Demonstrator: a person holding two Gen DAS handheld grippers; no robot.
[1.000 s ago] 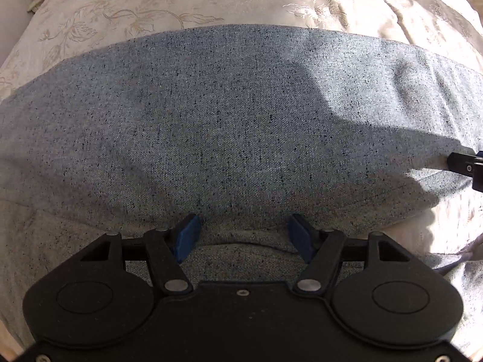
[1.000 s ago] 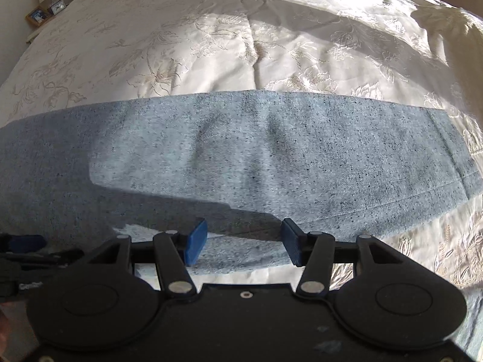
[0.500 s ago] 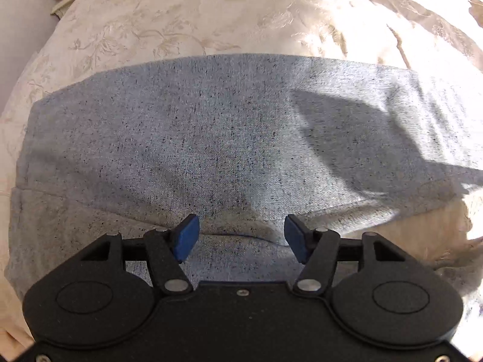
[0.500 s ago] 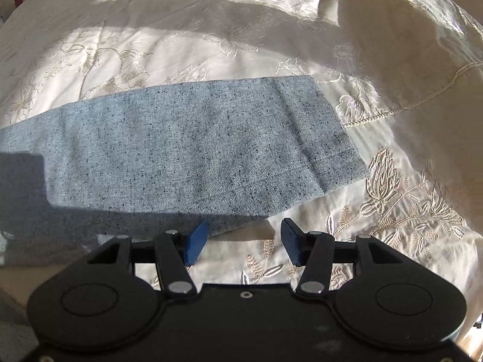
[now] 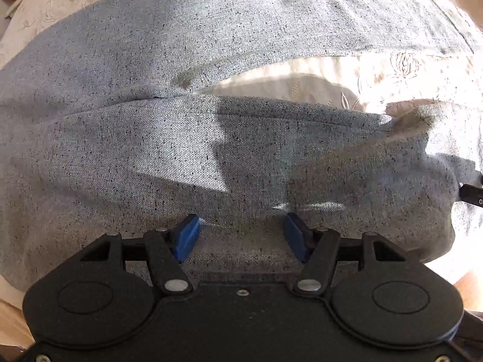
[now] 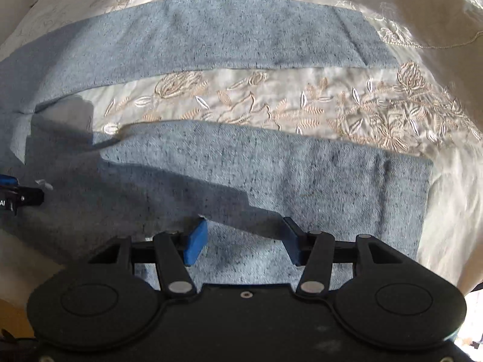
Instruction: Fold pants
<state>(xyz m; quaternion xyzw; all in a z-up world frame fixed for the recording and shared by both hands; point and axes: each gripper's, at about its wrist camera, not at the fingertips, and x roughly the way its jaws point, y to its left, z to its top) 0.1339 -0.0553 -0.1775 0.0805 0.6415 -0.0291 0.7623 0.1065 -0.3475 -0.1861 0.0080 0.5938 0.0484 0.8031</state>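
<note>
Pants [image 6: 271,181] are spread on the bed [image 6: 271,96] with legs apart, nothing folded yet, and both the left gripper [image 5: 240,235] and right gripper [image 6: 245,239] hover over the near leg, fingers wide.

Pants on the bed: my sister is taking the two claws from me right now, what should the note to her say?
Left claw: open, low over the pants near where the legs join, gripping nothing.
Right claw: open, over the near leg, gripping nothing.
Pants: spread on the bedspread, the two legs apart with bedspread showing between them; the far leg lies flat.
Done: pants laid out; no finished fold shows.
Left: probably bring one leg onto the other, then fold along the length.
</note>
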